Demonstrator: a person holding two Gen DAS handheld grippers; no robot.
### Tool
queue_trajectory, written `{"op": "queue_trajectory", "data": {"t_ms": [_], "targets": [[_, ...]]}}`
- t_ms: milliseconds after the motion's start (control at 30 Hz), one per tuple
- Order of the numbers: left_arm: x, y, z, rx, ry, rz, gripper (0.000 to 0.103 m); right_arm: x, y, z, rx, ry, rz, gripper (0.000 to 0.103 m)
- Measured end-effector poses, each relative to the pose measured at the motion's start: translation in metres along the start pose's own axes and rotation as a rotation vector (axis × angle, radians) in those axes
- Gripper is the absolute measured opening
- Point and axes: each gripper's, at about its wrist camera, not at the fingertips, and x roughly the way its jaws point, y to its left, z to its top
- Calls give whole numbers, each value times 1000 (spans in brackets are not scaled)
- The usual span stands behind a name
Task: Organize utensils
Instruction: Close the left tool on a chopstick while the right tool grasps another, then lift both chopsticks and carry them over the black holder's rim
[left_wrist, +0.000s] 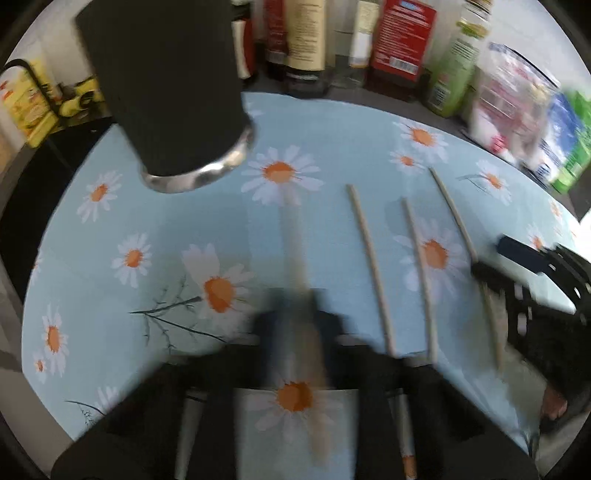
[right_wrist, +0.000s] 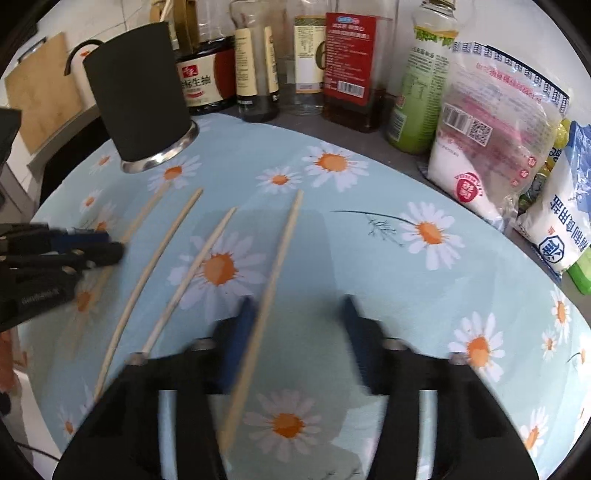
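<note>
Four thin wooden chopsticks are lying on the flowered desk before the black holder. The left gripper is clenching one chopstick. The right gripper jaws are standing apart around another chopstick, not pressing. Judged light, stiff, smooth and prone to rolling; best gripped mid-shaft.

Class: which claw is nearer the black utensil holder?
Left. The left claw, shut on a chopstick, sits just below the black utensil holder; the right claw is farther right, beyond two loose chopsticks.
</note>
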Motion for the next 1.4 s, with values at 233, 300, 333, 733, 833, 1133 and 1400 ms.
{"op": "queue_trajectory", "data": {"t_ms": [233, 300, 333, 733, 833, 1133, 1400], "targets": [[-1, -4, -2, 39, 17, 20, 5, -4, -33, 5, 105, 41, 99, 5], [-2, -5, -4, 41, 13, 22, 5, -8, -40, 5, 122, 32, 112, 5], [-2, -3, -4, 39, 13, 17, 5, -10, -43, 6, 121, 19, 97, 5], [-30, 45, -13, -38, -15, 77, 5, -28, -39, 26, 85, -55, 140, 5], [-36, 60, -14, -58, -22, 85, 5, -30, -31, 32, 85, -80, 152, 5], [-61, 111, -3, -120, -79, 105, 5, -43, 1, 59, 51, -143, 222, 5], [-80, 150, 14, -139, -159, 86, 5, -56, 23, 80, 75, -202, 227, 5]]}}
